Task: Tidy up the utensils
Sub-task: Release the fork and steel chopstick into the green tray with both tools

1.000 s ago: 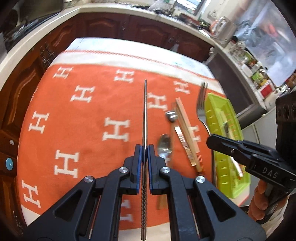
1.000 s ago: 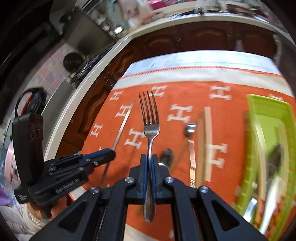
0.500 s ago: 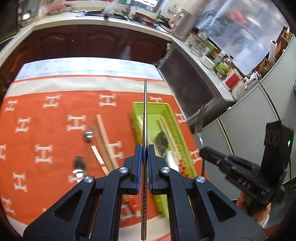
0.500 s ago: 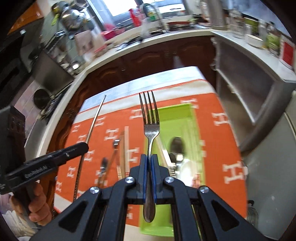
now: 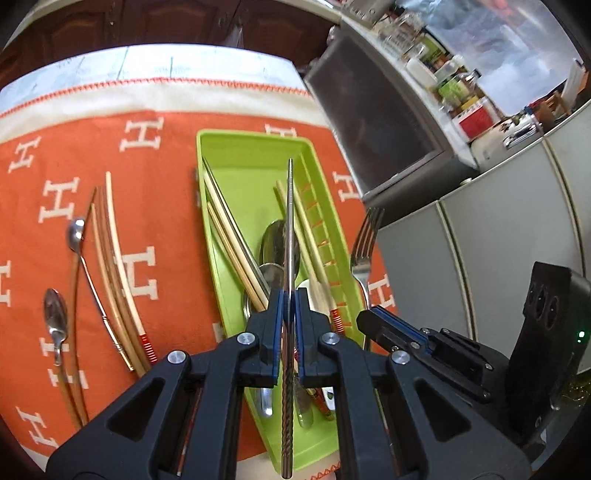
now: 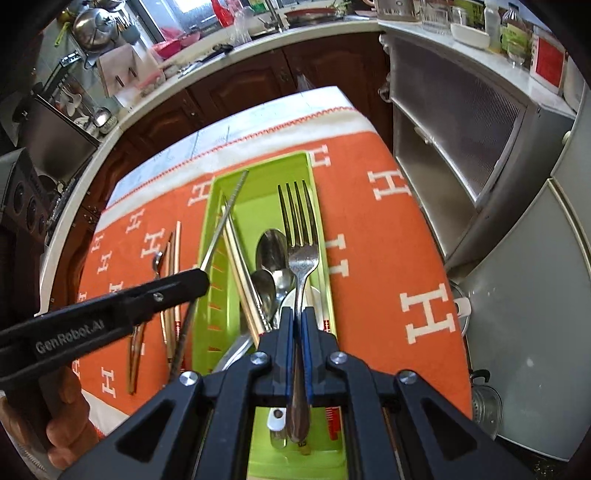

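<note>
We look out over a bench [image 6: 424,258] draped in an orange cloth [image 5: 166,192] patterned with white H letters and edged in cream, in a kitchen lined with dark wooden cabinets [image 6: 240,85] under a pale curved countertop [image 6: 221,55]. Daylight enters through a window [image 6: 177,14] above the sink area, where we see pots, a dish rack [image 6: 70,96] and red containers crowding the counter. On the right we find a grey glass-fronted cabinet [image 6: 454,140] topped with jars and bottles, beside pale grey panels [image 5: 498,251].
</note>
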Tool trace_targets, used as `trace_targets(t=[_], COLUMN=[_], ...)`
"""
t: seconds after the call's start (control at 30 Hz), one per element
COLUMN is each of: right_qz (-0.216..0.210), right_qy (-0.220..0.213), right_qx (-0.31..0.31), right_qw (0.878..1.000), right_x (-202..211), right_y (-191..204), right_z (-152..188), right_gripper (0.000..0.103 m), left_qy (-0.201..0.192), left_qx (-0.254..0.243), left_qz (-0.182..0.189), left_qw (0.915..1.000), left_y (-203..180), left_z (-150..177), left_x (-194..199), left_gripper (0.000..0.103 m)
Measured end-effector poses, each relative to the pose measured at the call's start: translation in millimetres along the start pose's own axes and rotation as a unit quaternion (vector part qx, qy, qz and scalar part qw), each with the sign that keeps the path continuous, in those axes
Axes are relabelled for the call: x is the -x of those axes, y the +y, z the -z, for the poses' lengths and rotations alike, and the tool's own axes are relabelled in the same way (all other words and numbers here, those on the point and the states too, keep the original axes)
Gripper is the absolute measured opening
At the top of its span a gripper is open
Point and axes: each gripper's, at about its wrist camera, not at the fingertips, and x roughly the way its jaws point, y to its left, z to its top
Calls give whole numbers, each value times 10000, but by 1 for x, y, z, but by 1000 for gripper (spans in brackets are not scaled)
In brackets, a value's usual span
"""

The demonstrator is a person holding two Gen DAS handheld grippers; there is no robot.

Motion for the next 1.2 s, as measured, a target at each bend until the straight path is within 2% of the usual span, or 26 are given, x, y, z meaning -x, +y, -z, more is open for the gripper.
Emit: trace_targets(t=[0.17,0.33,0.4,0.43,0.5,0.53,0.77,1.2], right_qz=[-8,-159,-204,-238,-285,-294,-443,-624], right_qy=[140,70,32,18,-4,-16,-56,-147], right_qx=[-36,-144,-165,-177,-191,-190,-225,-149], right_qw=[9999,9997,9997,9996,9994,9994,9988,9978], right_x=[-13,-12,-11,-10,-8,-7,-2,11], right_y=[-2,-4,-4,-4,-3,-3,2,22], right_z=[2,2,2,3,4,4,10,22], right_gripper=[5,5,5,5,5,5,5,5], left_qy=[135,190,154,137,50,-2,-139,-610], left_qx=[38,-25,-83,-95,-110,-119,-266,-571], left_qz=[-115,-141,-149,-156,-186,-200,-357,-942], left_qw=[9998,9997,9997,9997,9998,9997,9989,9920], left_y=[7,10,10,9,10,10,14,24], left_z=[0,2,3,4,6,7,13,34], left_x=[-13,-12,-7,-5,3,7,30,74], left_gripper=[4,6,15,24,37,39,39,39])
